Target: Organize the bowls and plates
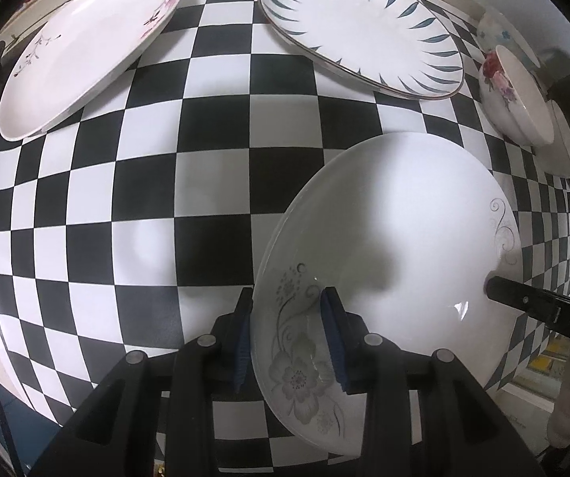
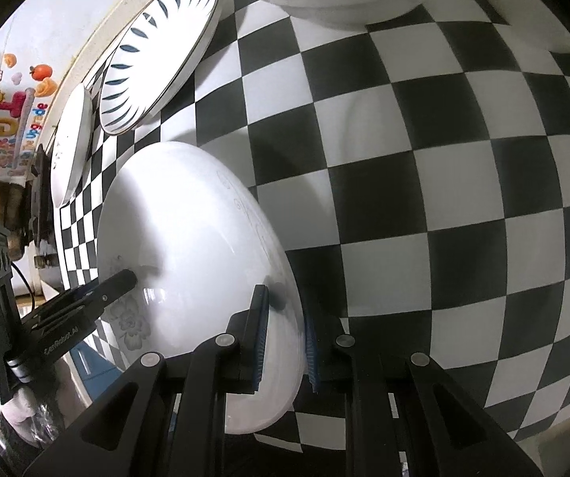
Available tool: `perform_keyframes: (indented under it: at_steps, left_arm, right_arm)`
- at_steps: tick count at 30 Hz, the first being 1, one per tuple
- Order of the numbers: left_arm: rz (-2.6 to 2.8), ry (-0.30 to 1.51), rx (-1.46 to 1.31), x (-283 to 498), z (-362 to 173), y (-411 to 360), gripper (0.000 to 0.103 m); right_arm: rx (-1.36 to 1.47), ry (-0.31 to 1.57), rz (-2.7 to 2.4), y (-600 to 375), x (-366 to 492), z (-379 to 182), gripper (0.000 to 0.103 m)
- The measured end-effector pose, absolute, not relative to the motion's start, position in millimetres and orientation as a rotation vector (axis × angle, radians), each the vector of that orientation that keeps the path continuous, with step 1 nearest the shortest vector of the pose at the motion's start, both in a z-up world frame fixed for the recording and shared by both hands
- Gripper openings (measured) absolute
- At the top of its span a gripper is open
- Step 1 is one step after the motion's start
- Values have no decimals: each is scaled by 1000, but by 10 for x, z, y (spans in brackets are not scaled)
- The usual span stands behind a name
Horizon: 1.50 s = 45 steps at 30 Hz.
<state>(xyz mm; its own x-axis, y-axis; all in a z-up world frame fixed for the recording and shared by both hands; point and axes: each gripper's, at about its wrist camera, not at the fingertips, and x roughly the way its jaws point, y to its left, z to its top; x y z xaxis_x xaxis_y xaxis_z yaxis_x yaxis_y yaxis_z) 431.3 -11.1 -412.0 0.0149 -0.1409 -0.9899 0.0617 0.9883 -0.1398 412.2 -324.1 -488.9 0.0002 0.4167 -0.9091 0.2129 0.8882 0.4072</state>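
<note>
White plate (image 1: 396, 238) is gripped at opposite rims by both tools above the checkered table (image 1: 125, 198). Left gripper (image 1: 288, 334) points straight down, clamped on the rim; right gripper (image 2: 285, 330) angles steeply down, also clamped.

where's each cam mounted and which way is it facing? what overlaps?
Left wrist: on the left tongs, facing down at the checkered table; the tongs clamp the grey-flower plate.
Right wrist: on the right tongs, angled down; grips the plate's opposite rim.
Shared: that plate, blue-leaf plate, each other's tongs.
</note>
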Motion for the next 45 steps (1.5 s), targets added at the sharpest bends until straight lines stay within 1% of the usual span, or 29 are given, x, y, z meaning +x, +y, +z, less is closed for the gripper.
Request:
perform_keyframes:
  at_steps: [3,5,7,11,12,13,15,16,18,22,25,31,35,44,45]
  left_arm:
    - [-84,1586,-111,4274,-4102,-26,32]
    - [-31,1577,-145,4207,-4026,59,32]
    - [31,1515,-157,4142,-3829,188,32]
    - [99,1403,-200,4090,-3415,437,32]
    - [109,1384,-212,4091,-3341,503,35]
    - [122,1367,-225,4122,-3261,588,36]
    - [133,1344,-264,4223,-3143,771,42]
    - [133,1329,-294,4281,-3116,888,42]
    - [162,1310,-328,4400,-3159,1139,42]
    - [224,1309,-457,4785,-3335,1771,42]
    - [245,1332,-541,5034,-3551,2132,42]
    - [249,1385,-564,5438,-3944,2386,42]
    - [247,1418,-572,5562,-4114,2426,42]
    - [216,1437,-572,5710,-4251,2306,41]
    - [220,1433,-569,5724,-4257,2294,38]
  right_arm:
    - [542,1618,172,-3300,4140,-4917,21]
    - [541,1625,161,-3352,4117,-4840,22]
    - [549,1602,179,-3392,4088,-4691,34]
    - [518,1543,239,-3278,4074,-4258,42]
    - [512,1532,263,-3202,4097,-4149,51]
    - [514,1506,298,-3086,4142,-4012,66]
    - [517,1464,344,-2893,4245,-3832,82]
    - [515,1435,377,-2771,4323,-3746,83]
    - [476,1389,423,-2464,4541,-3622,83]
    - [392,1377,448,-1851,5119,-3589,83]
    - [379,1415,458,-1447,5625,-3724,83]
    - [282,1484,443,-833,6458,-4157,82]
    - [249,1534,406,-684,6821,-4470,76]
    - [257,1634,434,-543,7193,-4887,52]
    - [252,1644,440,-524,7212,-4923,49]
